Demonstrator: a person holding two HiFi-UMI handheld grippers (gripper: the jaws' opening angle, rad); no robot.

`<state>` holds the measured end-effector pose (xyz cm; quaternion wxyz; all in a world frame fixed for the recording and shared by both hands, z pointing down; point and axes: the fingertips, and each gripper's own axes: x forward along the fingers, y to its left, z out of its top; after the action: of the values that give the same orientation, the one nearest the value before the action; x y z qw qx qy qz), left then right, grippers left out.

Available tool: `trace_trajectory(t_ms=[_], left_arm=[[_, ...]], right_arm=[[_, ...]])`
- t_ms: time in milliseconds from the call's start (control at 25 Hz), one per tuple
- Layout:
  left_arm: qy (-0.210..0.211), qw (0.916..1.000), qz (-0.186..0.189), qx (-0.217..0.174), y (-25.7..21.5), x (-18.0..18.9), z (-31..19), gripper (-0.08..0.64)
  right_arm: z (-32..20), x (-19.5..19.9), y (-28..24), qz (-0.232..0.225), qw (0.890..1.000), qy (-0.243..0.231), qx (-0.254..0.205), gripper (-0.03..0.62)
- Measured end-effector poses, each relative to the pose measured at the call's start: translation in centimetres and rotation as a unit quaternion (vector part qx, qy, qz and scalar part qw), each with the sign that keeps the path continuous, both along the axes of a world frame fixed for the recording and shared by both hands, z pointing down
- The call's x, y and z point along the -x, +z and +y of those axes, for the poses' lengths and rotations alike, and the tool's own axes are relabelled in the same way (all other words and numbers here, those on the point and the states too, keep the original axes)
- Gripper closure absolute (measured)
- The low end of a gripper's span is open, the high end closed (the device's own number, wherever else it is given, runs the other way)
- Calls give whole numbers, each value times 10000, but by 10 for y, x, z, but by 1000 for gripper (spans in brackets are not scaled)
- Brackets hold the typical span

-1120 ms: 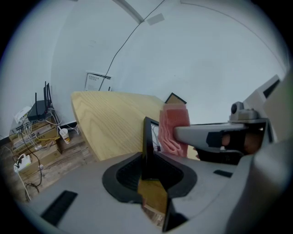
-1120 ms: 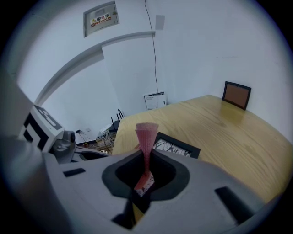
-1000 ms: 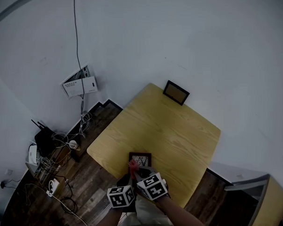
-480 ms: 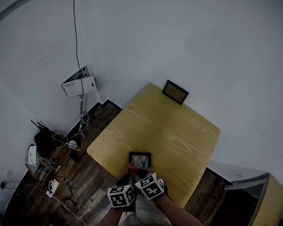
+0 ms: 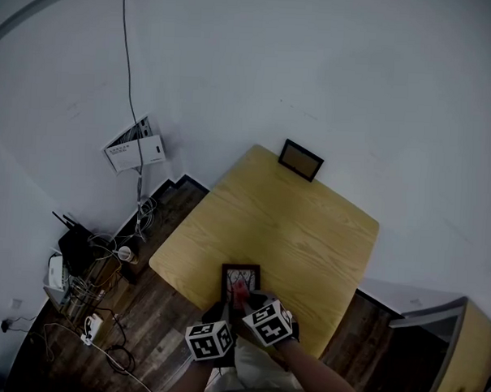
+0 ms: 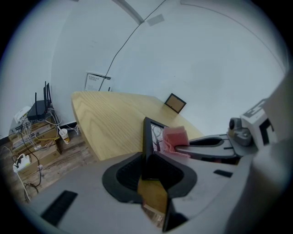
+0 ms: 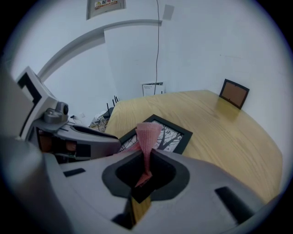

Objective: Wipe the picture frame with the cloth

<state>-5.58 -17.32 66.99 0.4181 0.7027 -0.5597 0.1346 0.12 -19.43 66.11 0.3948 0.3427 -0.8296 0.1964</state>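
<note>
Pink, loosely woven fabric makes up the cloth. It is light and limp and folds on itself, so I judge a bunched end the best place to pinch it. The picture frame handles differently, by my reading: a stiff black moulding round a tree print, probably glazed, so fairly light but breakable and smooth on the face. Its outer rim is the safe hold, since that leaves the front free for wiping. It sits at the near edge of the wooden table, right in front of the person; I cannot tell whether its near end is lifted off the wood.

The left gripper has its jaws partly closed and clamped on the frame's near rim, which runs edge-on between the pads. The right gripper has its jaws drawn almost together on the cloth's gathered end. The free fold stands out ahead and appears to press on the print. A second frame leans against the wall at the table's far edge, well apart.
</note>
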Motion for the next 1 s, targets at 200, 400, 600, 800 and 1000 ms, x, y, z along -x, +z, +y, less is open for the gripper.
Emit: trace_trajectory(t_ms=[200, 400, 600, 800, 1000], left_arm=[[-7, 10000, -7, -13, 0, 0, 1, 491], [-33, 10000, -53, 38, 1, -1, -1, 491], [-6, 9999, -64, 93, 0, -1, -1, 491], [20, 9996, -103, -243, -22, 5, -5, 491], [-30, 9978, 20, -655, -56, 17, 5, 491]], right_arm=[[0, -19, 0, 78, 9999, 146, 4, 574], [-2, -22, 1, -25, 9997, 235, 48, 574], [-9, -22, -6, -416, 9976, 529, -184, 574], [-2, -25, -37, -898, 9911, 806, -555, 574], [20, -24, -64, -1270, 9855, 880, -696, 574]])
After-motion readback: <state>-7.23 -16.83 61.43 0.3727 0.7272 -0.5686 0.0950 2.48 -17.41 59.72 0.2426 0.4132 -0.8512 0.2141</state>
